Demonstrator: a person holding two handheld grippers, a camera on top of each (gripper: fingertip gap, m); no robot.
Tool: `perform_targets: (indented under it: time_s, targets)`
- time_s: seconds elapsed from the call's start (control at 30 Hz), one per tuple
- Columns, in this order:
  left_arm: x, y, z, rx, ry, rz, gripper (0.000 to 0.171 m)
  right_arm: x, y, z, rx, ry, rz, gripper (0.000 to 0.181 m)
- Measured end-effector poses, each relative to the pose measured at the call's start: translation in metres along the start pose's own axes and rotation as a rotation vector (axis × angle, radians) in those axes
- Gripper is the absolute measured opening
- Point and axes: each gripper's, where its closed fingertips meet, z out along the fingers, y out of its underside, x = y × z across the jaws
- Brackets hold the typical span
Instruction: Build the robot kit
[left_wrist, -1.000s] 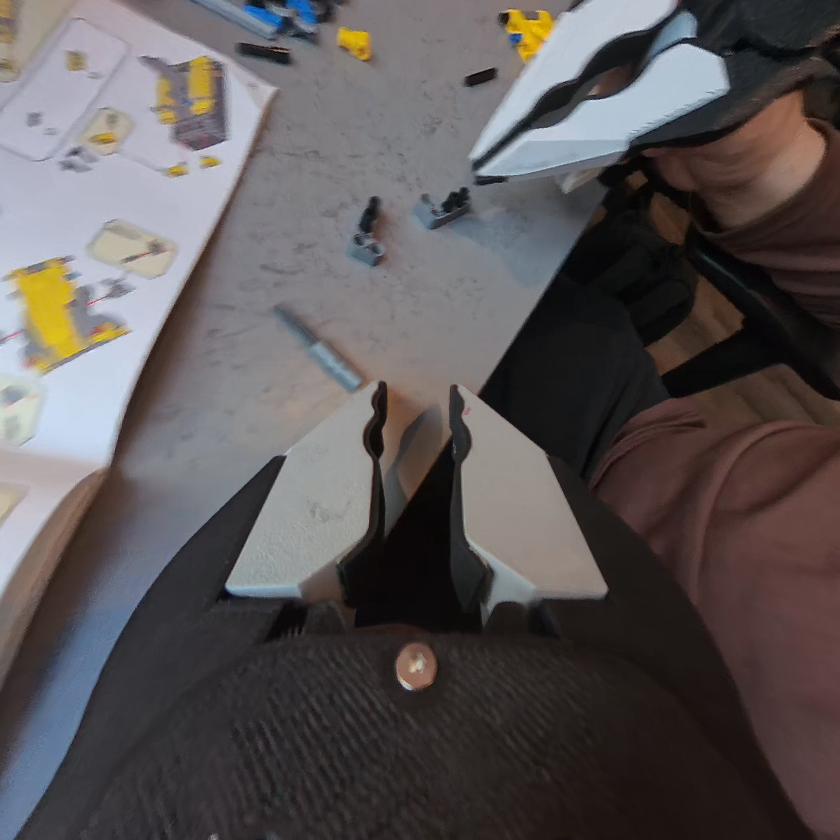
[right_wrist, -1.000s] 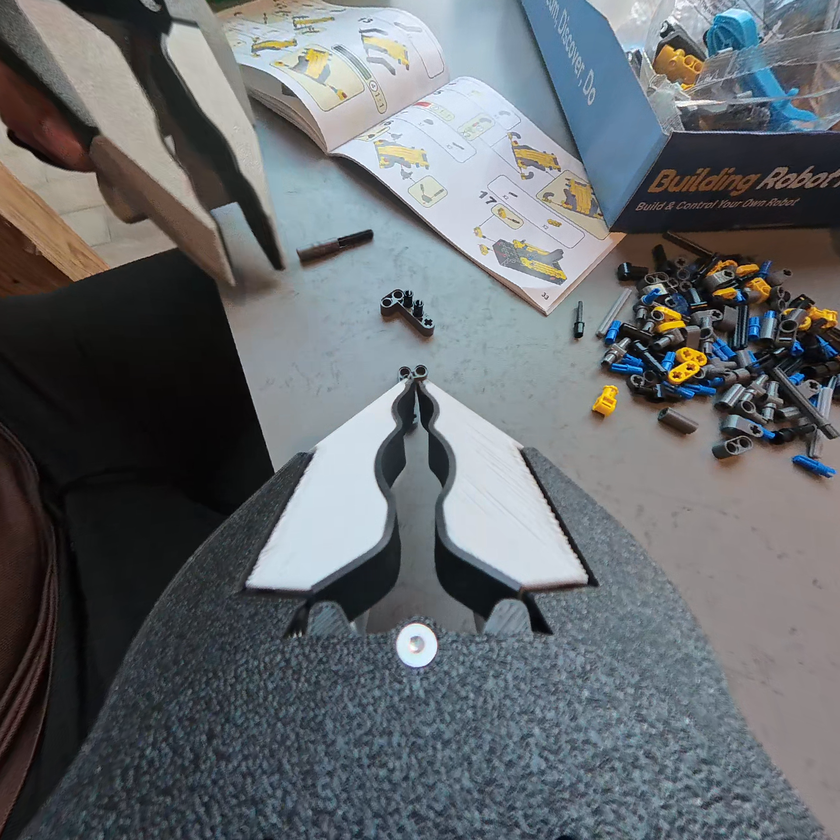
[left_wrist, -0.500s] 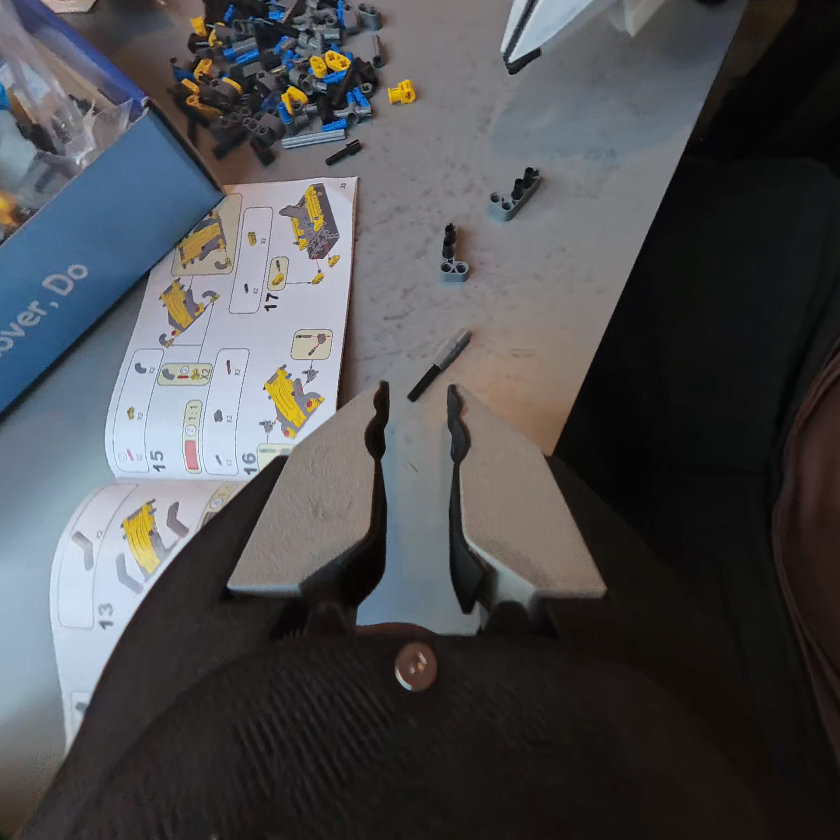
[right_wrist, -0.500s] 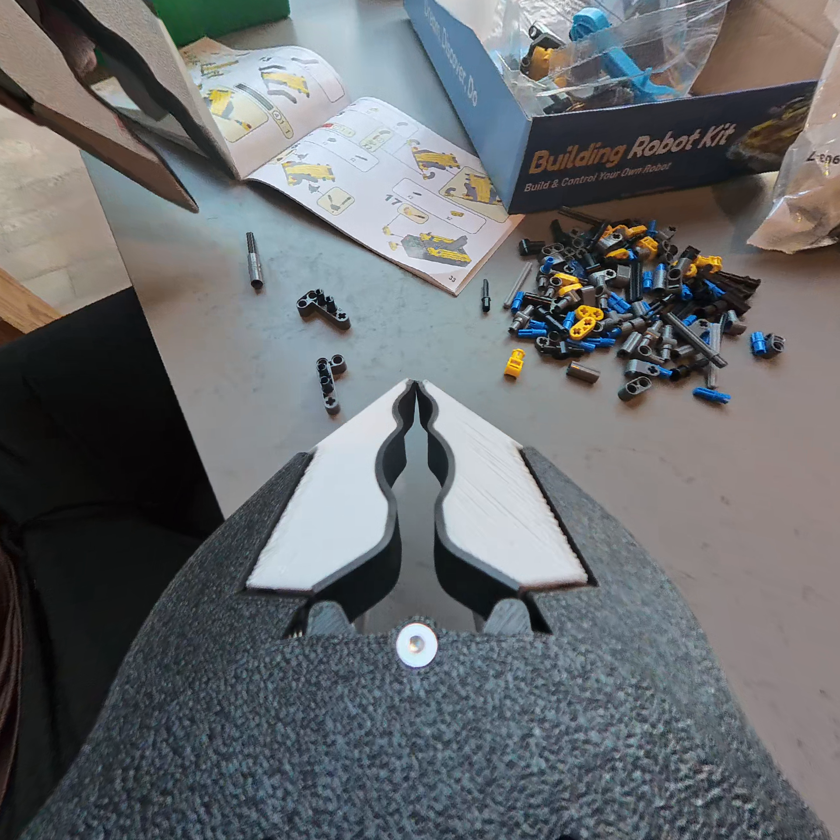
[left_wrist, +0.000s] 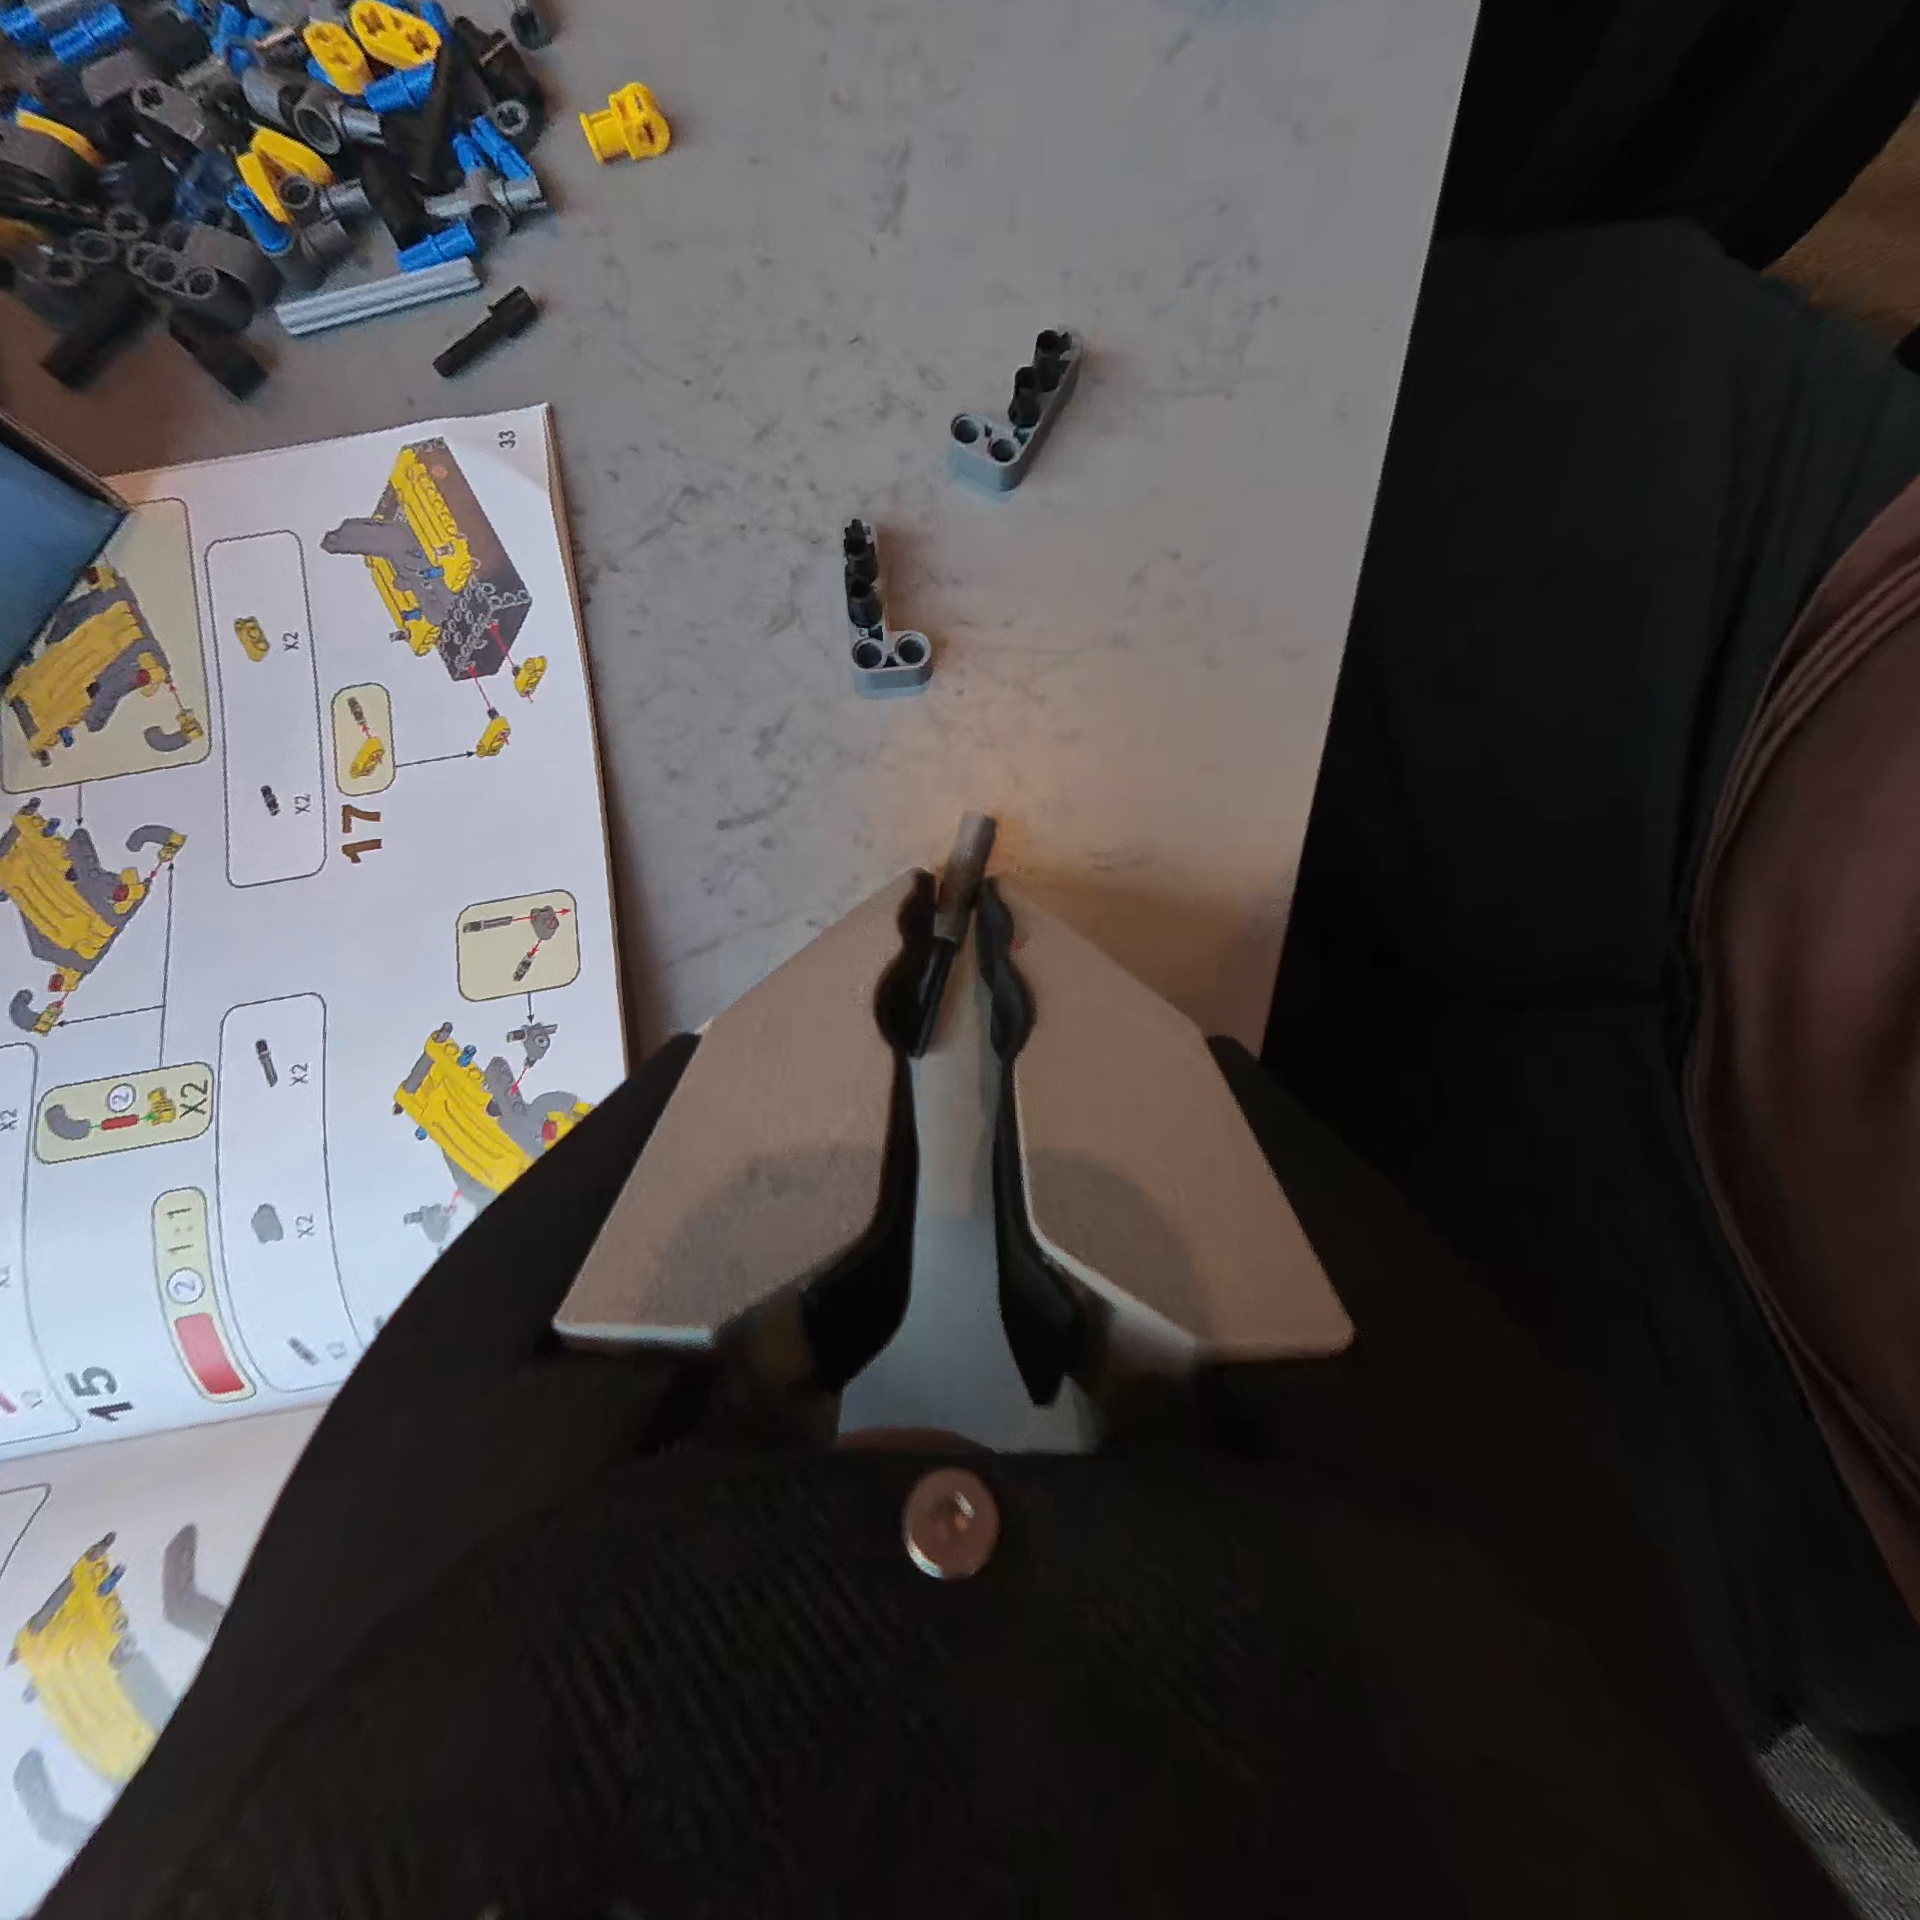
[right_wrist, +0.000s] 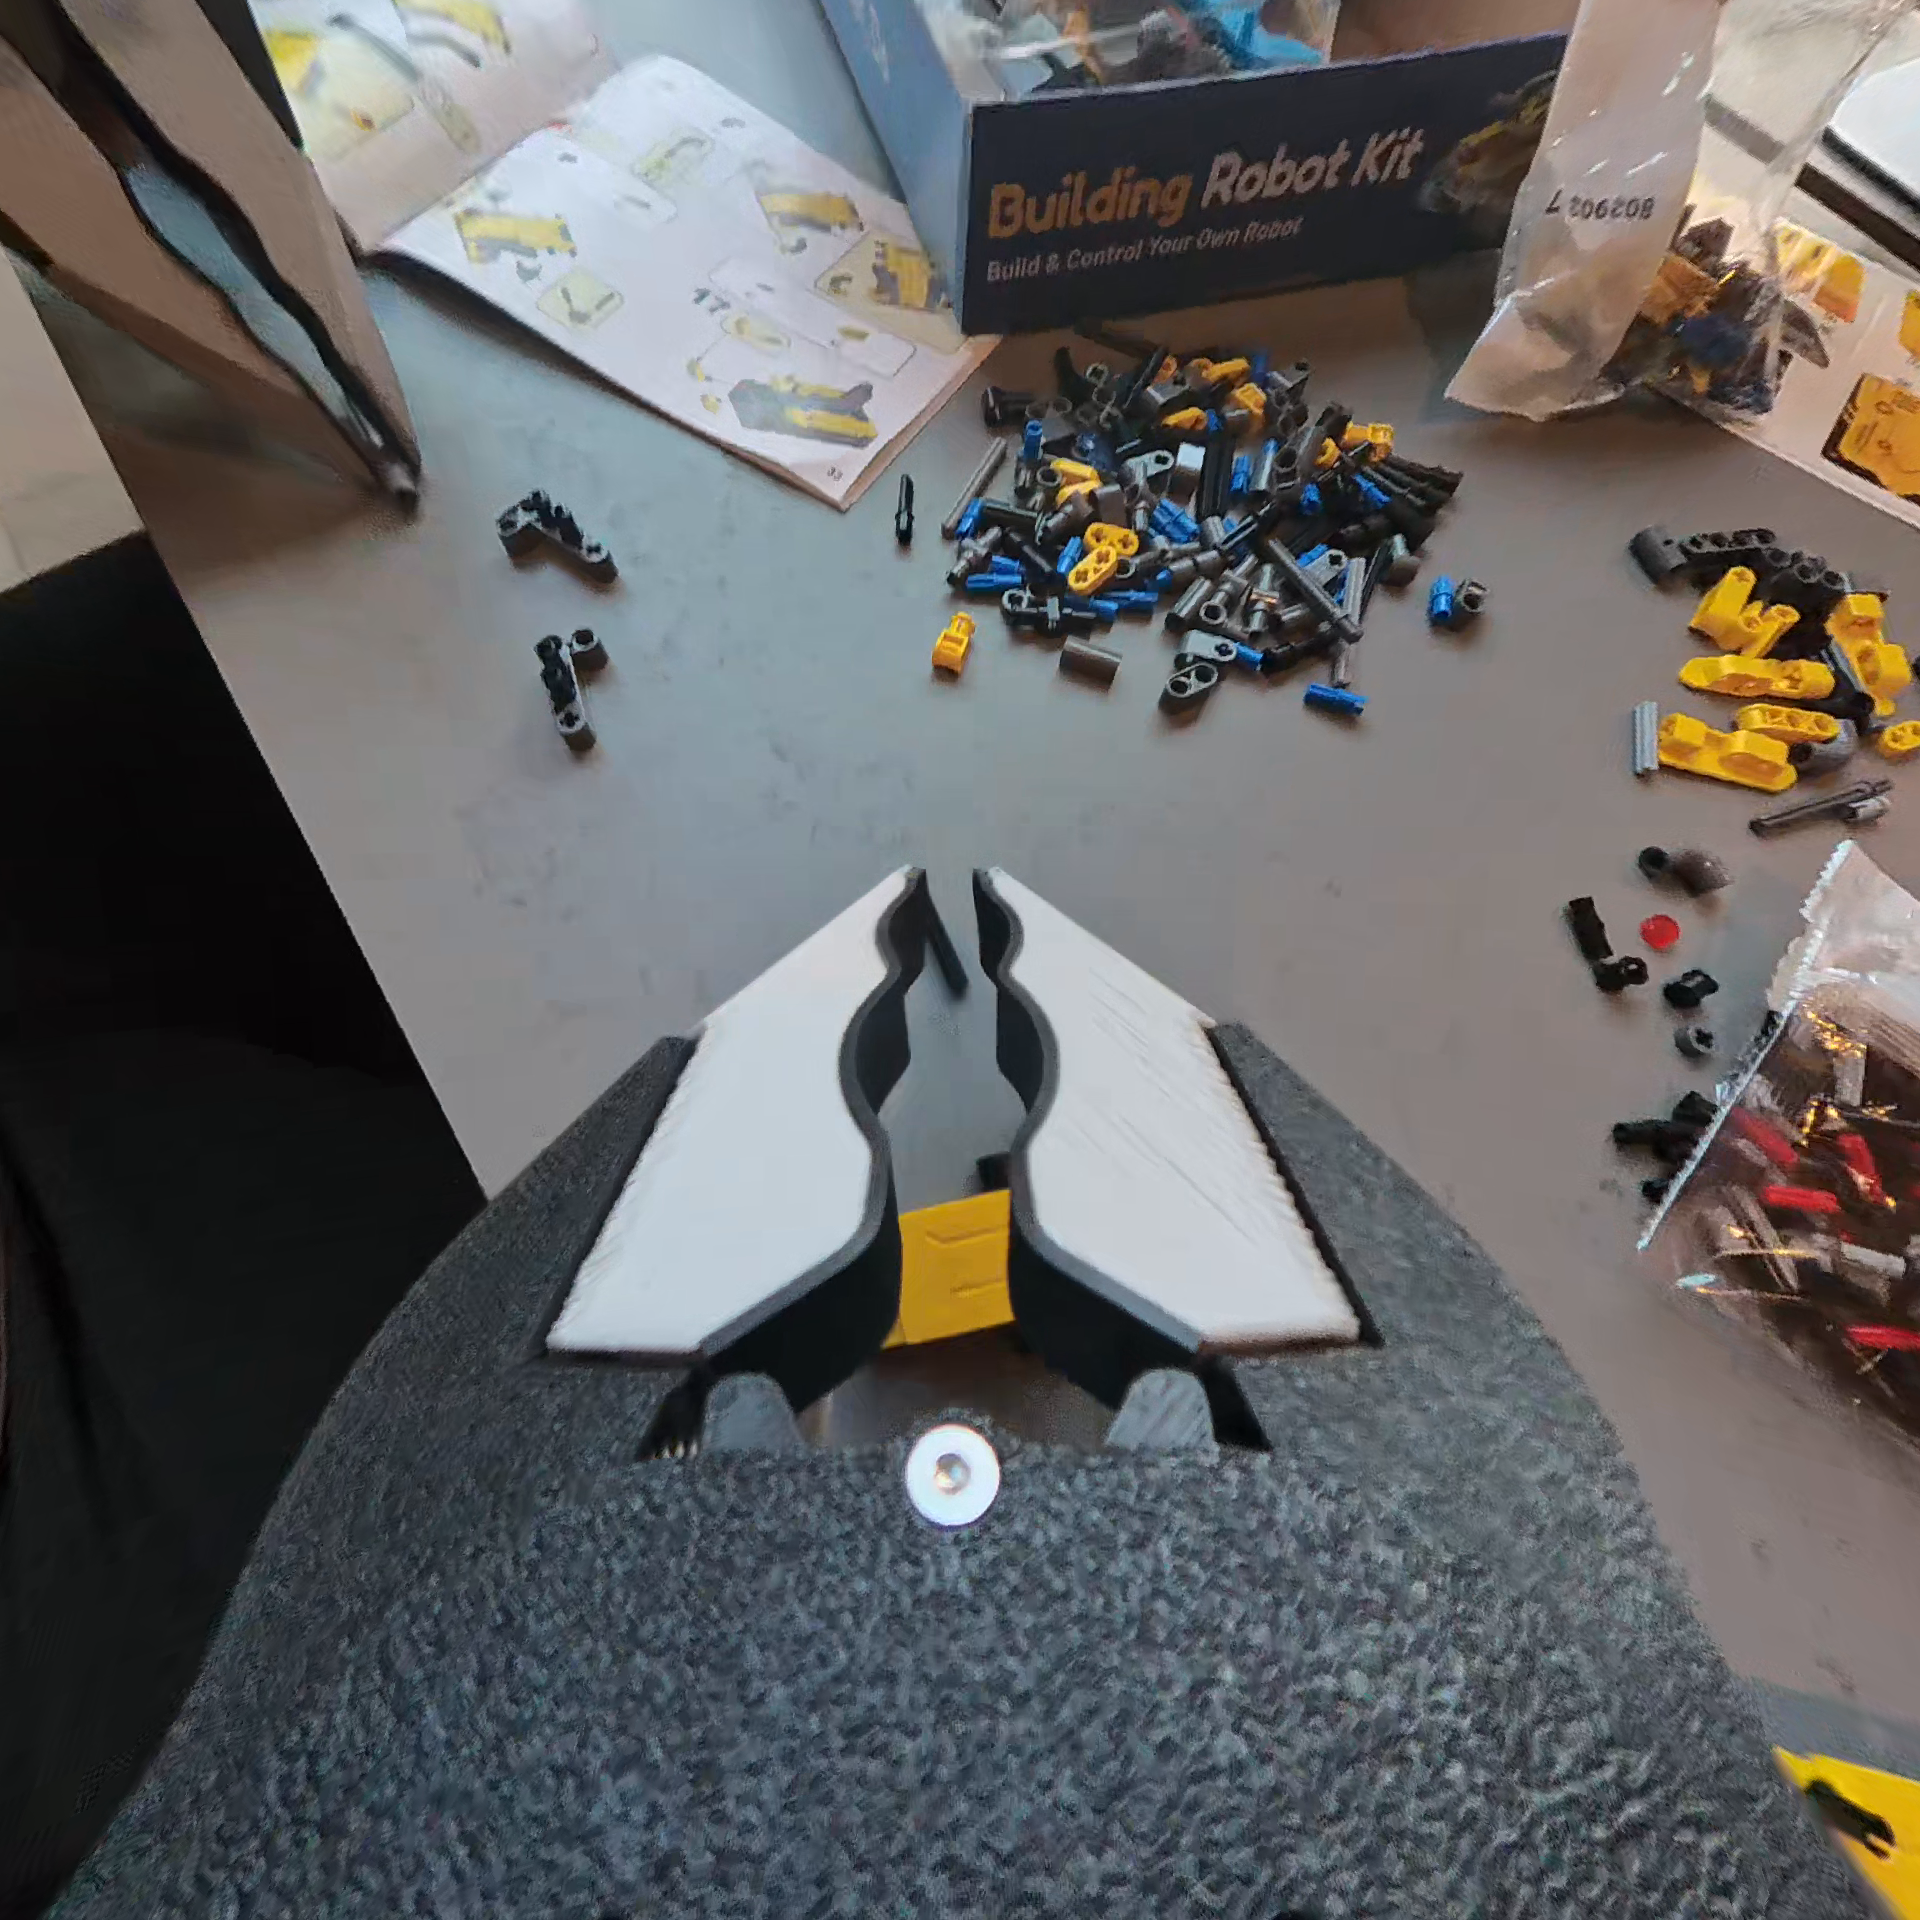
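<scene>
My left gripper (left_wrist: 954, 891) rests low on the grey table (left_wrist: 1091, 156) near its front edge, shut on a short grey and black axle (left_wrist: 968, 847) whose grey end sticks out past the tips. It also shows at the top left of the right wrist view (right_wrist: 390, 473), tips on the table. Two grey L-shaped pieces with black pins lie just beyond it, one near (left_wrist: 888, 623) and one farther (left_wrist: 1023, 416); they also show in the right wrist view (right_wrist: 566, 675) (right_wrist: 556, 535). My right gripper (right_wrist: 948, 883) hovers over the table with its tips slightly apart. A thin black rod (right_wrist: 945, 951) shows in the gap, and I cannot tell if it touches the fingers.
A pile of small black, blue and yellow parts (right_wrist: 1195, 540) lies mid-table, with a lone yellow connector (right_wrist: 951, 639). An open instruction booklet (left_wrist: 312, 831) and a blue box (right_wrist: 1195, 208) lie behind. Plastic bags (right_wrist: 1662, 208) (right_wrist: 1818, 1195) and yellow beams (right_wrist: 1787, 675) are at the right. A person's dark lap (left_wrist: 1558, 727) borders the table edge. Some 20 cm of space lies between my two pairs of fingers.
My left gripper moved forward and down and closed on the axle. My right gripper pulled back and up from the L-shaped pieces, and its tips parted slightly.
</scene>
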Motion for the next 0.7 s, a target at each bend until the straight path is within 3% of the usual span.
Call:
perform_targets:
  time_s: [0.23, 0.6, 0.7]
  targets:
    - [0.008, -0.008, 0.005, 0.113, 0.023, -0.061, 0.004, 0.000, 0.032, 0.024, -0.173, -0.029, -0.071, 0.010]
    - [0.027, -0.021, 0.015, 0.136, 0.054, -0.033, 0.004, -0.005, 0.028, 0.030, -0.239, -0.019, -0.159, 0.002]
    - [0.027, -0.021, 0.015, 0.128, 0.039, -0.025, 0.004, -0.024, 0.022, 0.026, -0.221, -0.086, -0.146, 0.001]
